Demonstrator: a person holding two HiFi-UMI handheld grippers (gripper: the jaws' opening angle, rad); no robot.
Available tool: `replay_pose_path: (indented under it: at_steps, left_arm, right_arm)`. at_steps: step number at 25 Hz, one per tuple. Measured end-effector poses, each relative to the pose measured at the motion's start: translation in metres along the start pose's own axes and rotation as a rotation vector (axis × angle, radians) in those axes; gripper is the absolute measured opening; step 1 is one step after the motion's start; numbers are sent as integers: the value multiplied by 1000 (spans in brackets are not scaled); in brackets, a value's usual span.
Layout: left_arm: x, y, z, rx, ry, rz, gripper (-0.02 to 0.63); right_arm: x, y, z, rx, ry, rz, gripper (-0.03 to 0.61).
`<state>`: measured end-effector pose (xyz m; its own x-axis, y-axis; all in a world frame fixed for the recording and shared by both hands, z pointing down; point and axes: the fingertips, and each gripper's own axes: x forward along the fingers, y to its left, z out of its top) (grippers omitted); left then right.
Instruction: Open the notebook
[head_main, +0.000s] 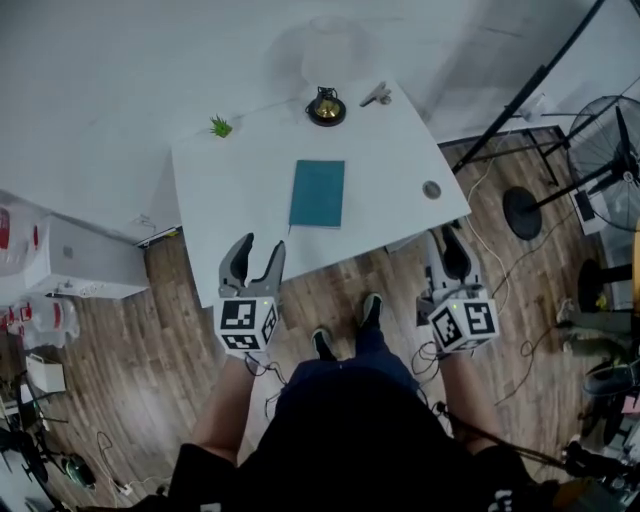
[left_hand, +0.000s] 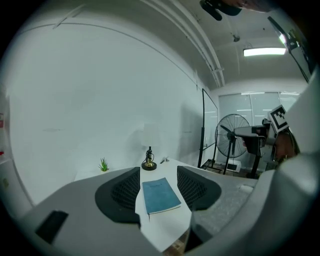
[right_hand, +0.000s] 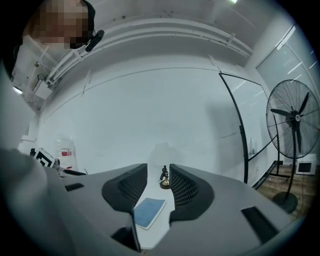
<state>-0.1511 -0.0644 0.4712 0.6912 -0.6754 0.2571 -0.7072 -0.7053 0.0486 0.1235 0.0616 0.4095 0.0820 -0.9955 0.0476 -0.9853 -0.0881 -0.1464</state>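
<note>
The teal notebook (head_main: 317, 193) lies closed and flat near the middle of the white bench (head_main: 230, 200), cover up. Beyond the notebook a lamp (head_main: 326, 107) with a brass base is set at the far edge. A small green plant (head_main: 220, 126) is seen beyond and to the left, and a grey clip (head_main: 376, 95) beyond and to the right. Right of the notebook a round grommet (head_main: 431, 189) is let into the bench top. Nearer than the notebook, off the bench edge, both claws are held in the air. The left claw (head_main: 262, 245) is released, jaws wide apart, nothing between them. The right claw (head_main: 448, 238) is released too, its gap narrower and empty. Far left of the notebook clear jugs (head_main: 45, 318) are seen; their contents cannot be told.
</note>
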Motion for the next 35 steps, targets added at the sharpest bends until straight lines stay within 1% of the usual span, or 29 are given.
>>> replay_pose_path:
  at_steps: [3, 6, 11, 15, 17, 19, 22, 26, 28, 32, 35]
  left_arm:
    - [22, -15, -13, 37, 58, -30, 221]
    - [50, -31, -24, 37, 104, -54, 219]
    - [102, -48, -19, 65, 132, -40, 215]
    - [148, -63, -23, 79, 170, -32, 204]
    - [170, -66, -27, 95, 184, 1, 195]
    - [191, -66, -34, 112, 203, 55, 172]
    - [216, -68, -53, 114, 258, 120, 166]
    - [238, -71, -84, 105, 353, 145, 167]
    - [246, -71, -96, 92, 387, 162, 166]
    - [262, -69, -112, 82, 419, 218, 163]
    - [271, -71, -128, 101, 445, 229, 163]
  right_arm:
    - [20, -8, -3, 11, 3, 39, 140]
    - [36, -27, -6, 41, 12, 50, 135]
    - [55, -73, -12, 74, 30, 40, 123]
    - [72, -111, -13, 109, 31, 42, 115]
    - [84, -129, -15, 119, 33, 44, 106]
    - [94, -145, -18, 129, 41, 48, 97]
    - [105, -169, -23, 148, 57, 57, 92]
    - [121, -192, -28, 167, 77, 81, 89]
    - [128, -202, -32, 176, 88, 94, 87]
    - [142, -219, -46, 197, 116, 100, 88]
    - [149, -224, -59, 222, 146, 100, 87]
